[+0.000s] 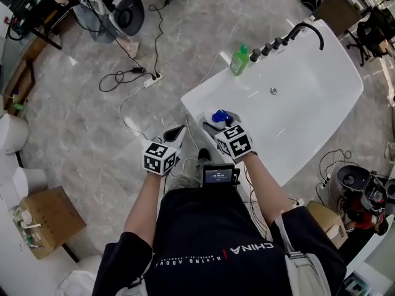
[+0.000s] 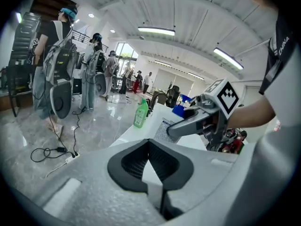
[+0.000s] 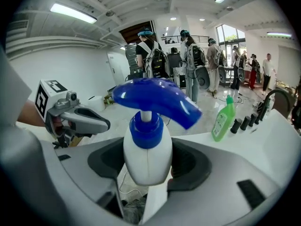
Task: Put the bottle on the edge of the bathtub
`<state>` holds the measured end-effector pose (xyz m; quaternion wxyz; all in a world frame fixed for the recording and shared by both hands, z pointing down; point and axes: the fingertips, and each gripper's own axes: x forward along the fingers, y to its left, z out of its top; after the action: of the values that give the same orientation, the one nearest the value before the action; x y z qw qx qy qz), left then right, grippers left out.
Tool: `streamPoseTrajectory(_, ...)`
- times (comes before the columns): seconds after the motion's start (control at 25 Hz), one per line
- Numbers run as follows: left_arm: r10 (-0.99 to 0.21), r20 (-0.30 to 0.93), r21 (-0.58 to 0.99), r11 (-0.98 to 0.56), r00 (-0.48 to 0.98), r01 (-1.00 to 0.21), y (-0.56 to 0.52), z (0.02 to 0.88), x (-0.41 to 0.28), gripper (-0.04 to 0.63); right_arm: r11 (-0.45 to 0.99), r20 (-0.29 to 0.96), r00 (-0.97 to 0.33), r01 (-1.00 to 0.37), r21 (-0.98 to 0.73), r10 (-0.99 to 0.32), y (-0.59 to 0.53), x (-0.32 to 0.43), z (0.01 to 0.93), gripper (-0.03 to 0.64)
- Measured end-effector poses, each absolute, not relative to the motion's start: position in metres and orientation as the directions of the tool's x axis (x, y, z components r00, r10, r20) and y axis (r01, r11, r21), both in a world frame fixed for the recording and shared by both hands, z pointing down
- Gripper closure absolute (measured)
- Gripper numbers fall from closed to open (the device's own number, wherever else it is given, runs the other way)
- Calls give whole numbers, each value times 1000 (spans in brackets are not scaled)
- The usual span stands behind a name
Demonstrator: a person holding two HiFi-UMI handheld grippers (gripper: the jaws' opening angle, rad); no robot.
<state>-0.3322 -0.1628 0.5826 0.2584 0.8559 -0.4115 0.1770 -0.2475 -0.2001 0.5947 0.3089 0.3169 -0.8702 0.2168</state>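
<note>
Looking down in the head view, I am holding the bottle (image 1: 219, 117) in my right gripper (image 1: 221, 126) at the near corner of the bathtub (image 1: 207, 90), at about 12 o'clock from my body, while my left gripper (image 1: 176, 132) is hanging just beside it at 9 o'clock, off the tub. The bottle is sitting over the rim strip there, though I am not able to tell whether its base is touching. A green bottle (image 1: 240, 60) is standing farther along the same rim toward 12 o'clock, near the faucet (image 1: 308, 29). In the left gripper view my left jaws are lying pressed together with nothing between them, and the right gripper is showing at 2 o'clock. In the right gripper view my right jaws are pinching the white body from both sides, low on its belly. Its long axis is running straight up toward 12 o'clock between the pads, upright, with the blue pump head (image 3: 155, 100) on top and its nozzle pointing toward 4 o'clock. The tub's white surface is spreading out at 3 o'clock behind it. I am judging that the right hand, already nearer, is doing this alone: the bottle is needing only a lowering along its own axis onto the rim beneath before the jaws are letting go.
</note>
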Motion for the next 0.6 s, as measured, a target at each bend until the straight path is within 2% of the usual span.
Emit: streamPoseTrajectory(0.6, -522, 524, 349, -589, 673, -729, -289, 643, -344, 586, 631, 733, -514, -761, -151, -444, -331, -271, 669, 344)
